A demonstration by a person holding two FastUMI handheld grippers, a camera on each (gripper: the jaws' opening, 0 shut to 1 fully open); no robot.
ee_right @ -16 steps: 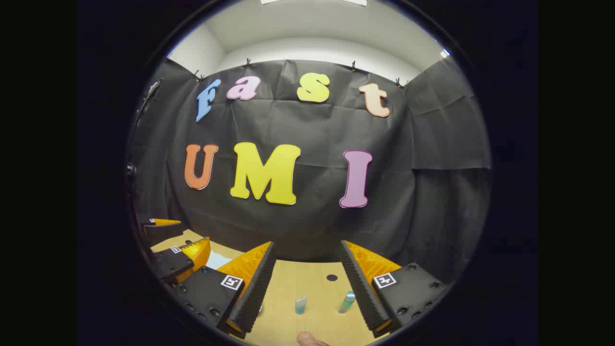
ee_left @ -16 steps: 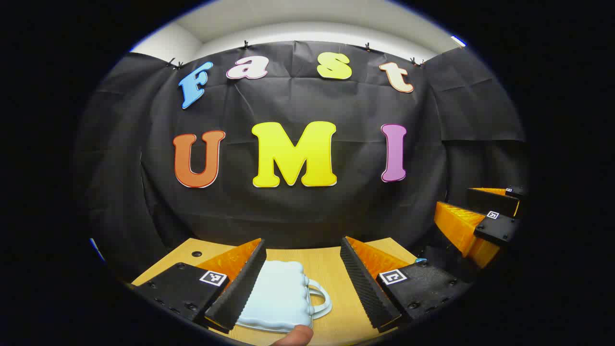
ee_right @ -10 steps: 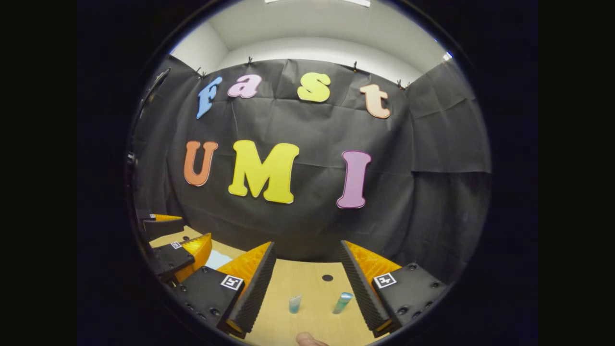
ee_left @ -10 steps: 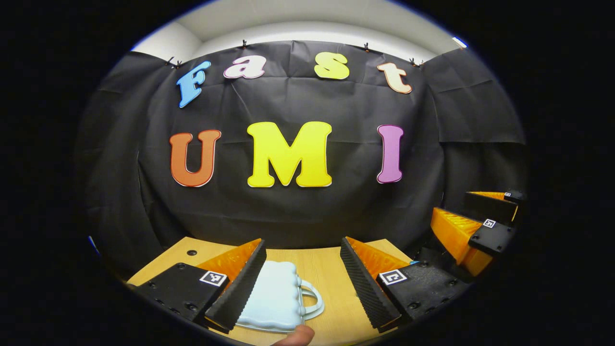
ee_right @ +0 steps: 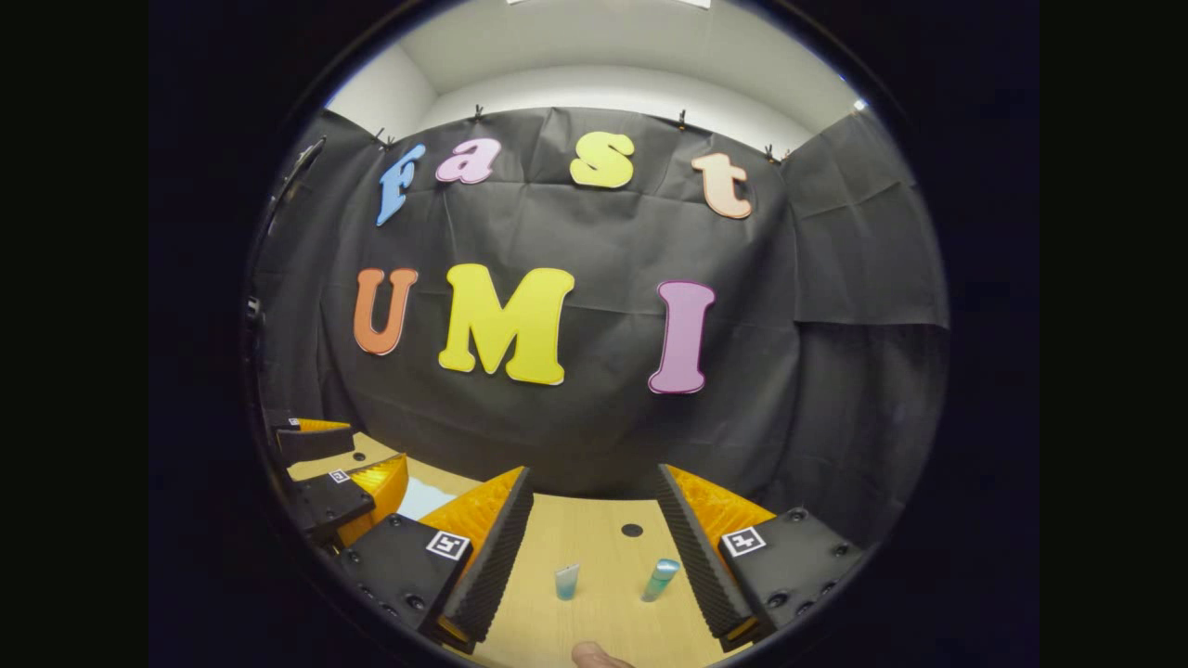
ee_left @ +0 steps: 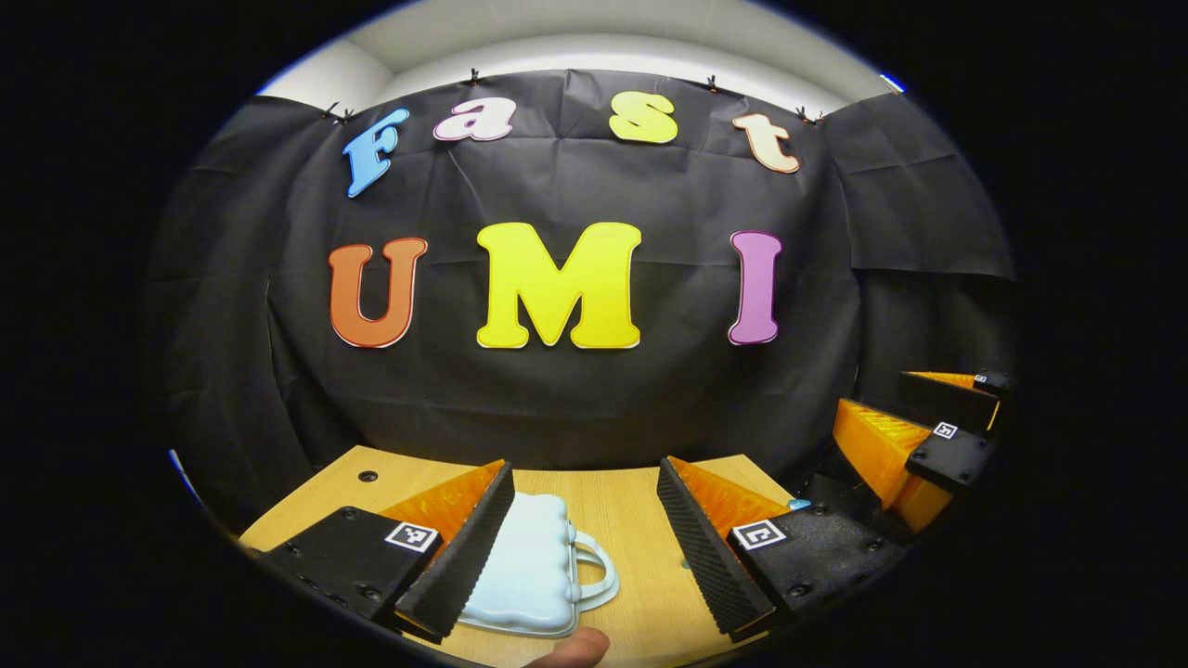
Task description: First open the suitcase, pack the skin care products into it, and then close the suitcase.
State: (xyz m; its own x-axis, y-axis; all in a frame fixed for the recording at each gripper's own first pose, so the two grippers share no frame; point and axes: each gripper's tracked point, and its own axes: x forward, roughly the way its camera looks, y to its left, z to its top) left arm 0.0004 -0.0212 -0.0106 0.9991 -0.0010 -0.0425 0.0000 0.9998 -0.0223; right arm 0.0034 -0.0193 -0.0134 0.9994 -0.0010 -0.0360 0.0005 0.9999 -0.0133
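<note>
Meanwhile both grippers' jaws gape released above the closed suitcase (ee_left: 529, 575) and two tubes (ee_right: 567, 582).

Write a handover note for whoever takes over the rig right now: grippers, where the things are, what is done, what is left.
Left gripper: open, empty, hovering over the table with the suitcase ahead of it.
Right gripper: open, empty, above the two tubes.
Pale blue suitcase: flat on the wooden table, closed, handle toward the right of the left gripper view.
Small tube and teal tube: on the table, apart, untouched.
Done: nothing yet.
Left: open the suitcase, pack both tubes, close it.
</note>
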